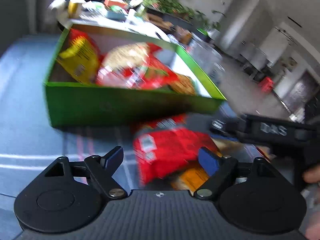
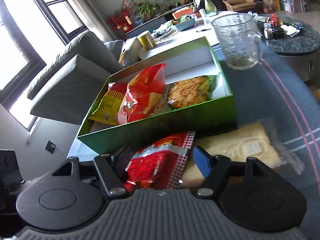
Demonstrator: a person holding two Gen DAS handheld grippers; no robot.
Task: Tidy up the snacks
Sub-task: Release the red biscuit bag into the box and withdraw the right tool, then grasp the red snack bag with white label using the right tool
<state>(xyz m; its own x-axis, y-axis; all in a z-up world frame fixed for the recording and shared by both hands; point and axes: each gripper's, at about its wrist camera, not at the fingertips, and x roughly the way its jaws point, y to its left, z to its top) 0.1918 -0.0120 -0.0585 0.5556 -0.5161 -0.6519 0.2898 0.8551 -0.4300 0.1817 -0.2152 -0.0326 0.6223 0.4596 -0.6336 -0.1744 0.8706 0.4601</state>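
Green box (image 2: pixel 160 120) on the blue bench (image 2: pixel 270 92) holds a yellow bag (image 2: pixel 108 104) at its left end, a red bag (image 2: pixel 142 94) mid-box, a biscuit pack (image 2: pixel 190 94) to the right of that; its far right part is bare white floor. Right tool (image 2: pixel 160 156) is part open astride a red snack bag (image 2: pixel 160 160) lying just in front of the box's near wall, left pad against it, right pad apart, with a pale packet (image 2: pixel 240 146) under and right of it. Left tool (image 1: pixel 160 158) is wide open with nothing gripped, over the same red bag; glass jug (image 2: pixel 238 40) stands near the box's right far corner, open bench right of the box.
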